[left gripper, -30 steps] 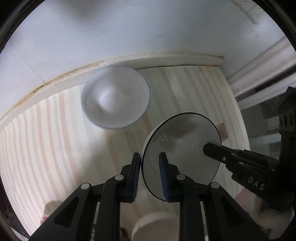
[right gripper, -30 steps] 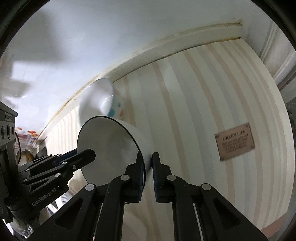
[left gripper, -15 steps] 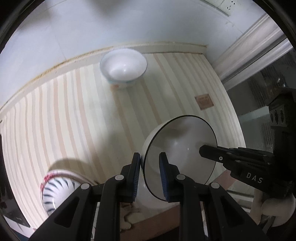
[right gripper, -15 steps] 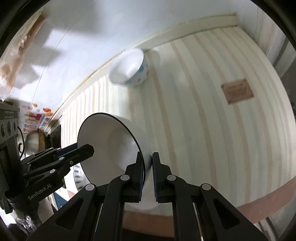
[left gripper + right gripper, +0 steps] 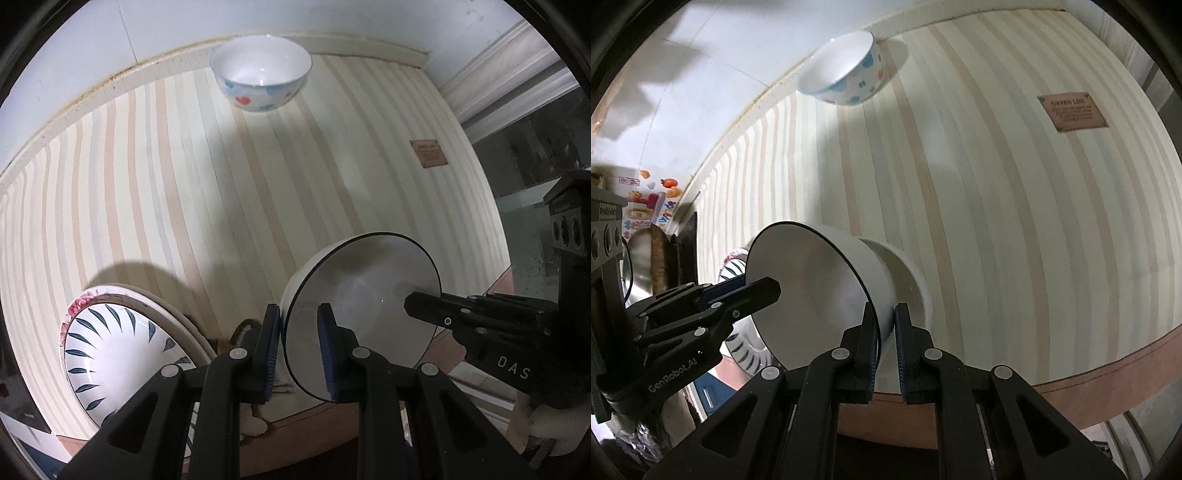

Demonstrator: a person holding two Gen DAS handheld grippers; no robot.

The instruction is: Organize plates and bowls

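A white bowl with a thin black rim (image 5: 364,291) (image 5: 809,291) hangs above the striped table, held on opposite sides of its rim. My left gripper (image 5: 297,349) is shut on its near rim. My right gripper (image 5: 885,334) is shut on the other side of the rim. A white bowl with red and blue spots (image 5: 260,75) (image 5: 844,72) stands at the far edge by the wall. A plate with blue leaf marks and a pink floral rim (image 5: 122,354) lies at the near left; part of it shows in the right wrist view (image 5: 738,339).
The striped table mat (image 5: 184,184) carries a small brown label (image 5: 428,153) (image 5: 1071,110). A white wall (image 5: 110,37) runs along the back. A glass pane (image 5: 535,155) and white frame stand at the right. Clutter and stickers (image 5: 646,206) sit off the table's left.
Both grippers have drawn back and up with the black-rimmed bowl, away from the spotted bowl by the wall. The leaf-patterned plate has come further into view at lower left.
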